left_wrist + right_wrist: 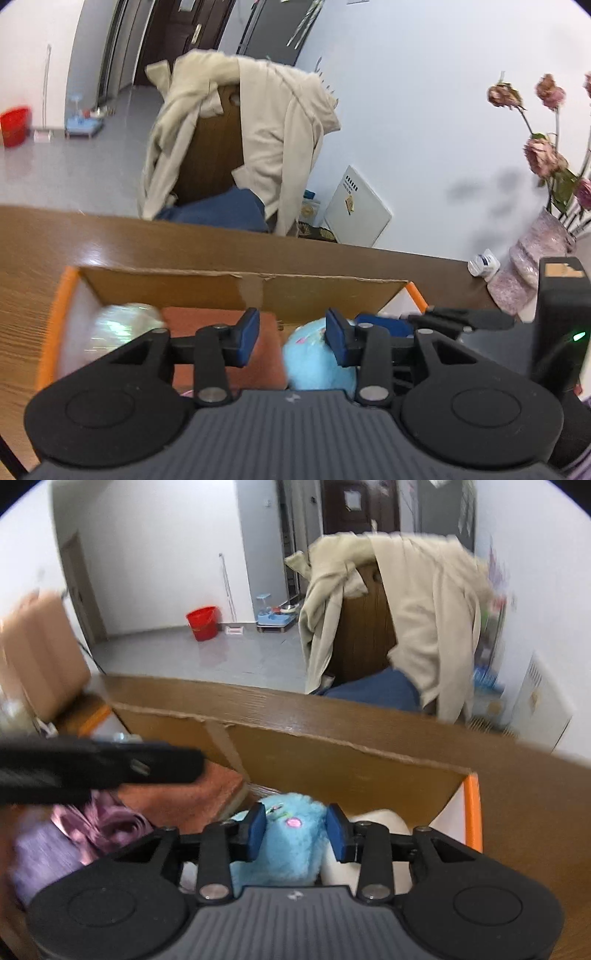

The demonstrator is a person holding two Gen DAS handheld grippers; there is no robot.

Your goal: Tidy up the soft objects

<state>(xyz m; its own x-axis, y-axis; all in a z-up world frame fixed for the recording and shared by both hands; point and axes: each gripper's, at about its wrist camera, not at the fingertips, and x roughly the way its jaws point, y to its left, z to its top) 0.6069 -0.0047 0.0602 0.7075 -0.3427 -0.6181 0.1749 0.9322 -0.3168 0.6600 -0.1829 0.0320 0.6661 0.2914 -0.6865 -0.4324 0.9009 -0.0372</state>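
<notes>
No brand or label can be read anywhere; the white panel (pixel 357 206) leaning on the wall carries small dark print too blurred to make out.

The left gripper (pixel 292 338) has its fingers apart over the open cardboard box (pixel 236 284), nothing between them; a rust-orange cloth (pixel 207 321) lies below the gap. The blue plush toy (pixel 314 354) sits in the box by the right-hand finger; whether they touch I cannot tell. A pale shiny ball (pixel 123 325) lies off beyond the other finger.

The right gripper (pixel 296 830) has the same blue plush toy (pixel 284 845) between its fingers. The pads sit right at the fur, but a firm squeeze cannot be told. Purple fabric (pixel 92 830) lies off to the left-hand finger's side.

The box stands on a wooden table (pixel 184 236). Beyond the fingers is a chair (pixel 365 627) draped with a beige coat (pixel 266 122), grey floor, a red bucket (pixel 201 622), and a vase of dried roses (pixel 532 254) against the white wall.
</notes>
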